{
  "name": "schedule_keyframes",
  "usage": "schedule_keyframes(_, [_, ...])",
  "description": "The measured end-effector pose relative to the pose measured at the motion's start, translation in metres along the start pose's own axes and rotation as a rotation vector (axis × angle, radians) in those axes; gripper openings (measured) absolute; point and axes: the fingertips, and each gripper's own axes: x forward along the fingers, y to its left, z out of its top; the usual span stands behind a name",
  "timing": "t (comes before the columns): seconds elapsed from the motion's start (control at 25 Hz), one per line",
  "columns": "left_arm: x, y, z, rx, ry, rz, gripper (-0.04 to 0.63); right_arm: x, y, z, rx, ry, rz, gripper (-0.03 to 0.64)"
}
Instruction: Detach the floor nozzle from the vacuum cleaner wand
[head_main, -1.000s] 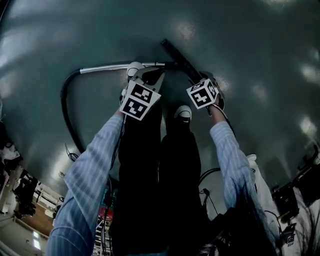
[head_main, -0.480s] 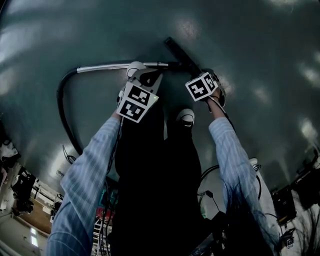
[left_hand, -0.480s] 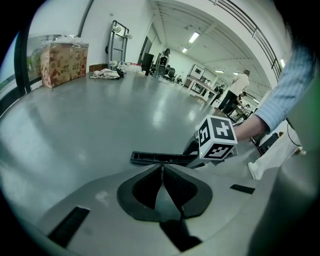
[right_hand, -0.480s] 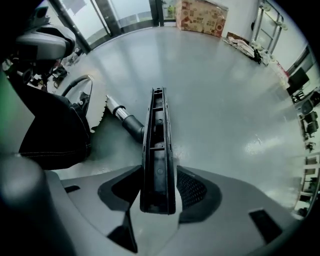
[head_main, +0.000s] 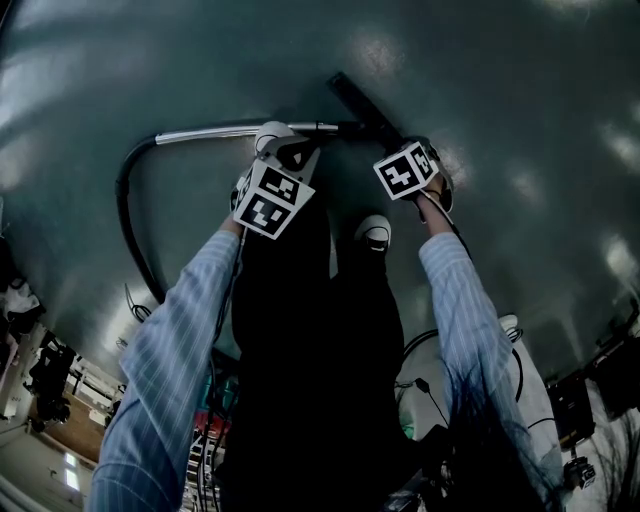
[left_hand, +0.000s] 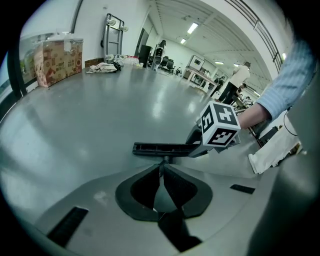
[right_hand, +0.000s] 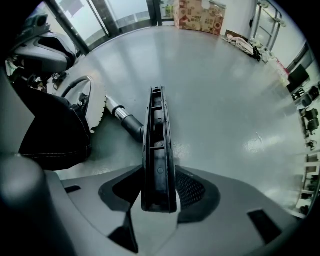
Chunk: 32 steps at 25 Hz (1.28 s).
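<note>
The black floor nozzle (head_main: 362, 105) lies on the grey floor, joined to the silver wand (head_main: 220, 131), which runs left into a black hose (head_main: 128, 215). My left gripper (head_main: 298, 138) sits on the wand close to the nozzle joint. In the left gripper view it (left_hand: 161, 167) is shut on the wand, with the nozzle (left_hand: 160, 148) just ahead. My right gripper (head_main: 404, 146) points down over the nozzle's near end. Its jaws (right_hand: 159, 172) have just been closing, and both pads now touch the nozzle bar (right_hand: 157, 135) between them.
The person's dark trousers and shoes (head_main: 375, 232) stand right behind the wand. A white bag-like thing (head_main: 508, 345) and cables lie to the right. Cardboard boxes (right_hand: 200, 12) and a trolley (left_hand: 112, 25) stand far off, and people (left_hand: 239, 80) are at distant desks.
Both grippers have edged slightly farther from me, down toward the floor. The right marker cube sits closer to the nozzle. Wand, nozzle and hose have stayed put.
</note>
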Motion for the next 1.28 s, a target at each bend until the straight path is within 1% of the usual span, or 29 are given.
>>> schedule_keyframes(0.12, [0.002, 0.0, -0.007, -0.001, 0.031, 0.006, 0.008, -0.002, -0.004, -0.007, 0.014, 0.011, 0.005, 0.206])
schedule_keyframes(0.28, [0.002, 0.001, -0.018, 0.009, 0.079, 0.008, 0.008, 0.0, -0.007, -0.014, 0.077, 0.026, 0.03, 0.206])
schedule_keyframes(0.36, [0.002, 0.001, -0.02, 0.018, 0.1, 0.011, 0.008, -0.002, -0.012, -0.015, 0.084, 0.033, 0.037, 0.206])
schedule_keyframes(0.44, [0.003, -0.002, -0.017, 0.026, 0.111, 0.01, 0.008, -0.009, -0.023, -0.015, 0.051, 0.043, 0.023, 0.206])
schedule_keyframes(0.52, [0.002, -0.002, -0.015, 0.033, 0.115, 0.005, 0.008, -0.011, -0.036, -0.023, 0.033, 0.08, -0.037, 0.204])
schedule_keyframes(0.56, [0.0, -0.001, -0.014, 0.037, 0.113, 0.004, 0.008, -0.011, -0.042, -0.032, 0.049, 0.109, -0.074, 0.201])
schedule_keyframes(0.6, [-0.002, 0.001, -0.014, 0.042, 0.109, 0.003, 0.008, -0.012, -0.048, -0.044, 0.089, 0.133, -0.091, 0.199])
schedule_keyframes(0.68, [-0.003, 0.004, -0.014, 0.043, 0.094, 0.006, 0.008, -0.016, -0.055, -0.075, 0.198, 0.15, -0.068, 0.199])
schedule_keyframes(0.72, [-0.003, 0.005, -0.014, 0.036, 0.086, 0.009, 0.008, -0.019, -0.057, -0.09, 0.223, 0.152, -0.058, 0.199])
schedule_keyframes(0.8, [-0.003, 0.01, -0.016, 0.013, 0.074, 0.012, 0.008, -0.024, -0.056, -0.107, 0.216, 0.169, -0.062, 0.199])
schedule_keyframes(0.92, [-0.006, 0.015, -0.02, 0.017, 0.067, -0.003, 0.008, -0.027, -0.047, -0.1, 0.227, 0.17, -0.073, 0.199])
schedule_keyframes(1.08, [-0.032, -0.015, 0.005, 0.087, 0.066, -0.033, 0.008, -0.057, -0.039, -0.092, 0.311, 0.143, -0.054, 0.201])
schedule_keyframes(1.16, [-0.038, -0.018, 0.01, 0.114, 0.069, -0.03, 0.008, -0.062, -0.037, -0.086, 0.345, 0.121, -0.033, 0.204])
schedule_keyframes(1.28, [-0.032, -0.009, 0.008, 0.107, 0.073, -0.026, 0.008, -0.063, -0.039, -0.064, 0.404, 0.063, 0.002, 0.204])
